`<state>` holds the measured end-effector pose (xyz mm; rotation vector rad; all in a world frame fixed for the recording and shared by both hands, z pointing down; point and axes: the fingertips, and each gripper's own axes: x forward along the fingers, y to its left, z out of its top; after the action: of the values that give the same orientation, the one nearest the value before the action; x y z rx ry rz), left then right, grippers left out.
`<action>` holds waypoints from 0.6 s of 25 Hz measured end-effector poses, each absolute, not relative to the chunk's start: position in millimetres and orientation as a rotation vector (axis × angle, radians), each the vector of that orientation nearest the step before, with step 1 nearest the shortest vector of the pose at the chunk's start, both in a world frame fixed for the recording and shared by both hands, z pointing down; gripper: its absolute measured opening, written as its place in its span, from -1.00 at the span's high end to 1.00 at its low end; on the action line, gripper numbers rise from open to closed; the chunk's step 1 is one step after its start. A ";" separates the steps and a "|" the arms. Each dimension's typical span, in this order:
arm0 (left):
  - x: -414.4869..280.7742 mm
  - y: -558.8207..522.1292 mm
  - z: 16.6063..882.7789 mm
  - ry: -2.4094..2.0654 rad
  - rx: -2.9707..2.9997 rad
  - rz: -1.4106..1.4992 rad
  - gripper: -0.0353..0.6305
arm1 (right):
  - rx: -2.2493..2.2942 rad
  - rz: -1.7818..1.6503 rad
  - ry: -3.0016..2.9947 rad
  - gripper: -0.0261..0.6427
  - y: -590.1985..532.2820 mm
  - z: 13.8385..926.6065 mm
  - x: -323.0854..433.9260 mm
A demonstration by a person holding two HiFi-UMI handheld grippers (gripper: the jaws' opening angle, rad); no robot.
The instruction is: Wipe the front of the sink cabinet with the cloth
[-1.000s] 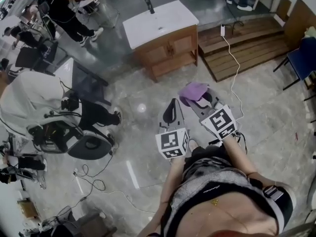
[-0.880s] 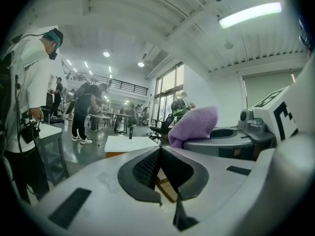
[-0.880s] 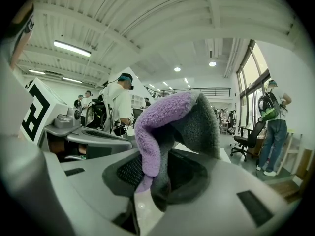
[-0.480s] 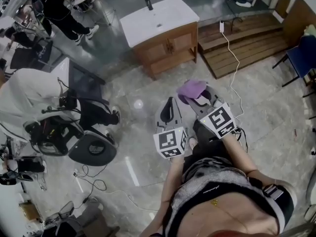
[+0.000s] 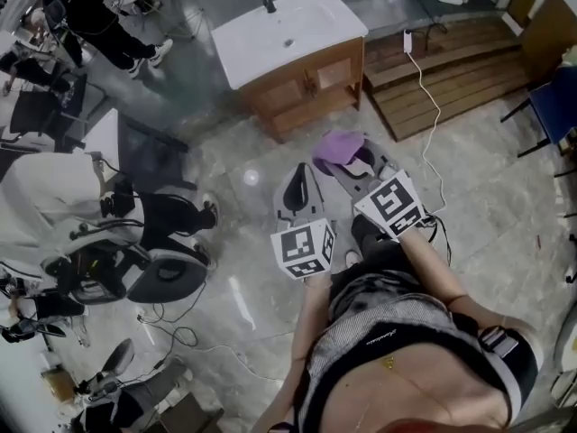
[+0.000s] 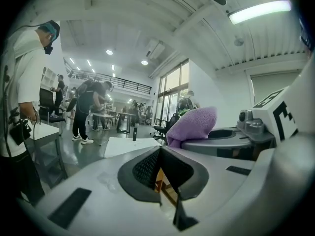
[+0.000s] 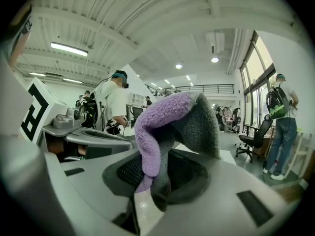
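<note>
The fluffy purple cloth (image 7: 170, 122) hides the right tongs' (image 5: 352, 163) tips. Right of the white-topped wooden sink cabinet (image 5: 311, 81), a blue chair (image 5: 552, 106) is cut off by the picture's edge.

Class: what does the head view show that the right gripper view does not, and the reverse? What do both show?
Head view only: the sink cabinet with its wooden front, and the person's torso. Right gripper view only: the ceiling lights, and how the right gripper pinches the cloth. Both: that purple cloth and the left gripper.
</note>
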<state>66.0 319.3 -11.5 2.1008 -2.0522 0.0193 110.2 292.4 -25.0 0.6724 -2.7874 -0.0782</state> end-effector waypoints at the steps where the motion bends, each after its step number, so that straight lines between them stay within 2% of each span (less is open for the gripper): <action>1: 64.1 312.1 -11.1 -2.051 2.098 0.019 0.89 | 0.669 -0.078 -2.789 0.46 286.1 -25.4 107.4; 15: 46.3 236.7 -4.9 -2.073 2.038 0.032 0.89 | 0.590 -0.043 -2.798 0.46 211.0 -18.2 85.7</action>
<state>46.3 236.7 -4.9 2.0377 -2.0731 0.0324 85.7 211.0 -18.2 0.5902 -2.7978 -0.0433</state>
